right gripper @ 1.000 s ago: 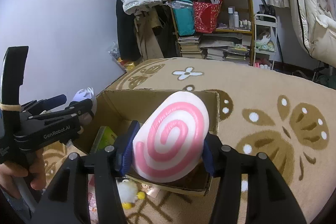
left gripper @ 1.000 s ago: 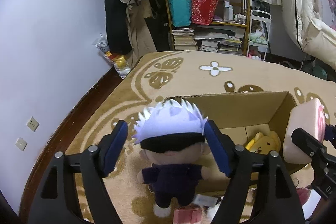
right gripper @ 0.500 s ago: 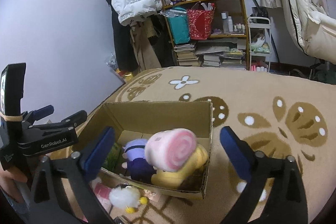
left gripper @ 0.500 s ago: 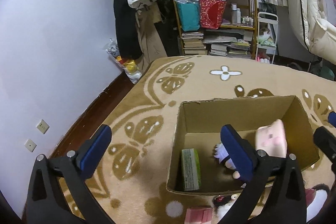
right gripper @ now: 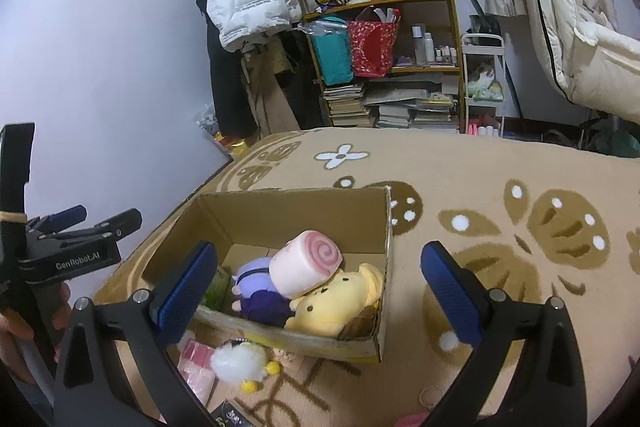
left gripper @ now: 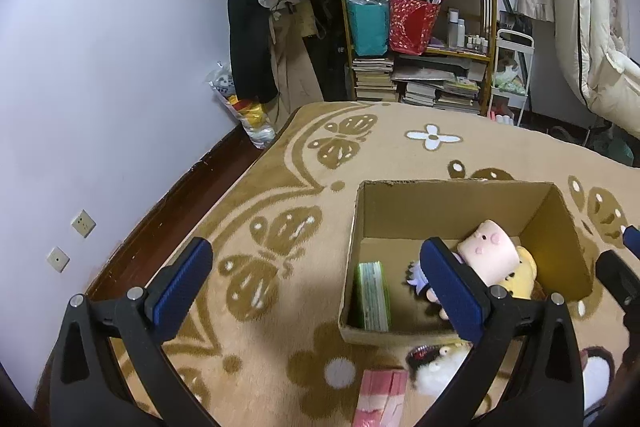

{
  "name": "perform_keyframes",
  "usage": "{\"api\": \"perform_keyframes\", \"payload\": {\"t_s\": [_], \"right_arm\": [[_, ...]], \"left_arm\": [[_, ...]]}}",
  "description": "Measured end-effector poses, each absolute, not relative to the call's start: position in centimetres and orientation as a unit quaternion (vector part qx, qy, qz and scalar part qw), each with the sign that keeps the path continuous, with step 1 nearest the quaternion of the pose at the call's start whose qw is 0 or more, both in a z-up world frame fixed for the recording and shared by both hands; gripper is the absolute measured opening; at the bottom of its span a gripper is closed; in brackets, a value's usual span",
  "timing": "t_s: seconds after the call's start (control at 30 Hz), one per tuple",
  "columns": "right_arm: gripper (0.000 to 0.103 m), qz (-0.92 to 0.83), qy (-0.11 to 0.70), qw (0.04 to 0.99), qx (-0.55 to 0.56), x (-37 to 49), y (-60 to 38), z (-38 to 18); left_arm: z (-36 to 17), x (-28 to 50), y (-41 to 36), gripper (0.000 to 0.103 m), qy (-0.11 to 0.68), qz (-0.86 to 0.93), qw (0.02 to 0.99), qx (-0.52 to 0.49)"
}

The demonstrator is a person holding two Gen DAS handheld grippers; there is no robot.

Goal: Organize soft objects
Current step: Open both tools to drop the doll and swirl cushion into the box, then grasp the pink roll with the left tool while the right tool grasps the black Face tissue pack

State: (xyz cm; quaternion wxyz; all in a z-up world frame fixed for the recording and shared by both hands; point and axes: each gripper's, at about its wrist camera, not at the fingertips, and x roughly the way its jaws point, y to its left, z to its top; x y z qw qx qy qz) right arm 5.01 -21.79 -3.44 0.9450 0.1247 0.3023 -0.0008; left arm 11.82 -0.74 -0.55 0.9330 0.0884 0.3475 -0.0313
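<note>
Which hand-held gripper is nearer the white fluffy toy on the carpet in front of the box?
Hard to call. The white fluffy toy lies just below the right hand-held gripper's left finger, and just under the left hand-held gripper's right finger. Both are open, empty.

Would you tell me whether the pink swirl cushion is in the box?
In: it rests on the plush toys inside the box.

Box (right gripper: 384, 247) on rug (right gripper: 500, 179)
In box: roll (right gripper: 306, 263) atop doll (right gripper: 260, 291) and bear (right gripper: 340, 303) (chick (right gripper: 240, 361) outside, in front).
</note>
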Motion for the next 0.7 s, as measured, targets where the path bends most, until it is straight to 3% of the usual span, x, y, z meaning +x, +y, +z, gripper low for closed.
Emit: {"api": "perform_keyframes", "payload": {"t_s": [0.7], "right_arm": [[0.103,0.059,0.368,0.927,0.041,2.4,-17.1,-4.8]], "left_arm": [[-0.6,8.0,1.3,0.103,0.404,-0.047,0.908,0.101]]}}
